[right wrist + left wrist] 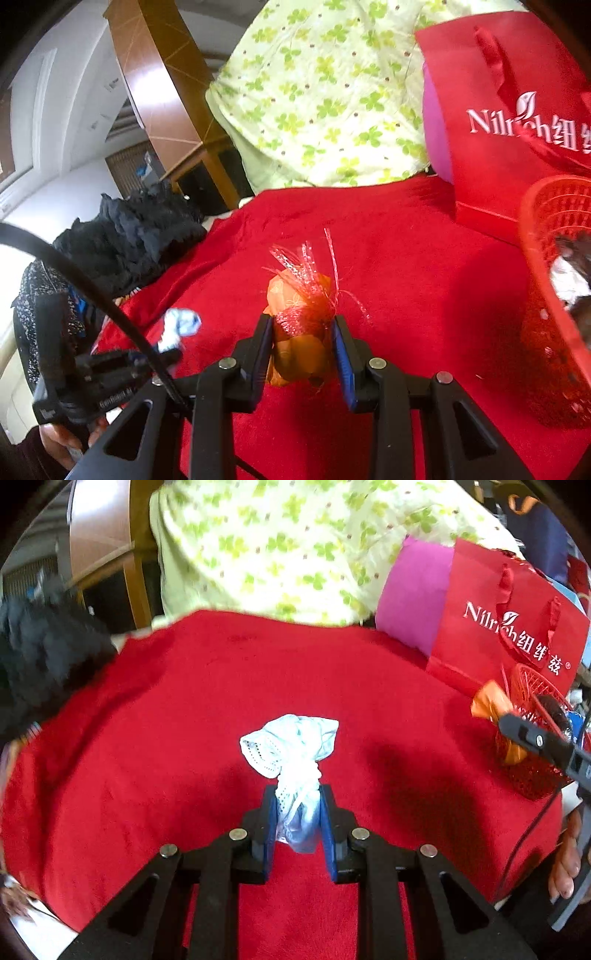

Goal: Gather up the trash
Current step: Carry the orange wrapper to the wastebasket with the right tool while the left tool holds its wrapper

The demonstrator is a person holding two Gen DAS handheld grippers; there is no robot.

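I have 2 pieces of trash in hand now. My left hand-held gripper (297, 812) is closed on a crumpled pale blue and white face mask (291, 753); the blue pads pinch its lower bunch, and the rest of it stands up above the fingertips, clear of the red plush cloth (184, 709) that covers the surface below. I judge that I grip it low so the loose part cannot slip out.

My right hand-held gripper (303, 343) is closed on a bundle of orange crumpled wrapper with red plastic mesh netting (299, 314). The netting frays upward above the pads, and the orange part fills the gap between them, so this grip looks firm.

The red plastic lattice basket (554, 258) stands on the right side of the cloth, just in front of a red paper gift bag with white lettering (509, 122). Inside the basket I see something dark and something white, but I cannot tell what they are. I think this basket is the place for the trash, because it stands open and near to my right side. In the left wrist view the orange bundle is already close to its rim.

A dark pile of clothing (140, 229) lies at the left edge, and a green clover-pattern fabric (277, 546) hangs behind. The mask has the longer way to go; a loose strap could catch on the basket lattice.
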